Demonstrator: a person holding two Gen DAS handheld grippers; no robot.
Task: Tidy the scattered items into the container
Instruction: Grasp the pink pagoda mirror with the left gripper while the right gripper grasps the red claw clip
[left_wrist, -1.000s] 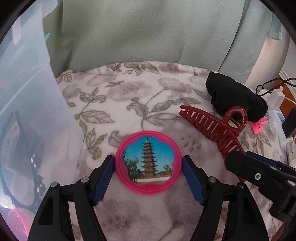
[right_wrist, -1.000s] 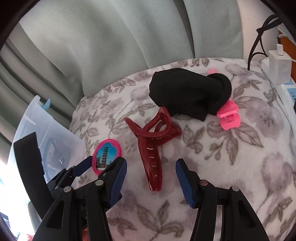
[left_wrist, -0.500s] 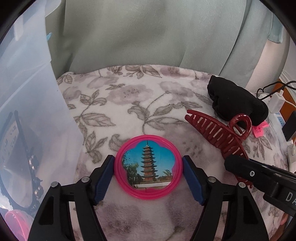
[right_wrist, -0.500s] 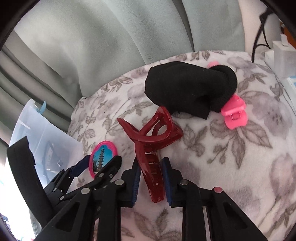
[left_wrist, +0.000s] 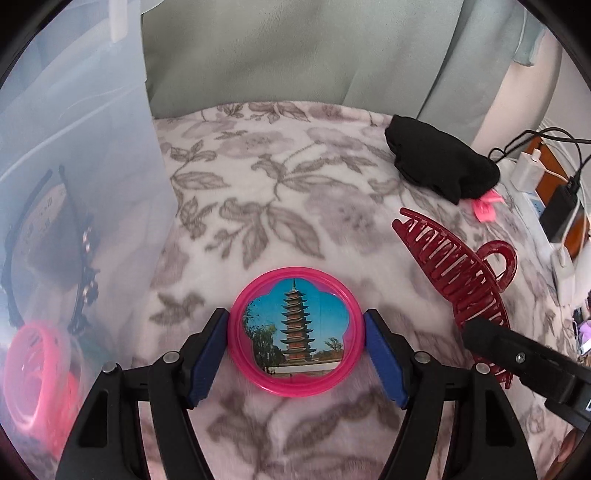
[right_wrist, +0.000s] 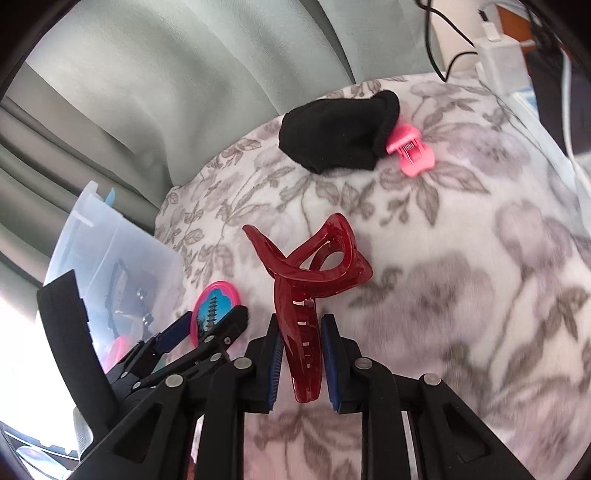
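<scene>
My left gripper (left_wrist: 295, 334) is shut on a round pink pocket mirror (left_wrist: 293, 332) with a pagoda picture, held a little above the floral blanket (left_wrist: 280, 206). My right gripper (right_wrist: 301, 349) is shut on a dark red hair claw (right_wrist: 306, 284) and holds it up off the blanket; the claw also shows in the left wrist view (left_wrist: 461, 273). The clear plastic container (left_wrist: 74, 166) stands at the left and holds a black headband and a pink item. A black sock (right_wrist: 336, 129) and a small pink clip (right_wrist: 410, 149) lie at the far side.
A power strip with chargers and cables (left_wrist: 543, 195) sits at the blanket's right edge. Grey-green curtains (right_wrist: 184, 92) hang behind. The container also shows at the left of the right wrist view (right_wrist: 107, 251).
My right gripper closed on the red hair claw and lifted it. My left gripper, holding the pink mirror, rose and moved closer to the container.
</scene>
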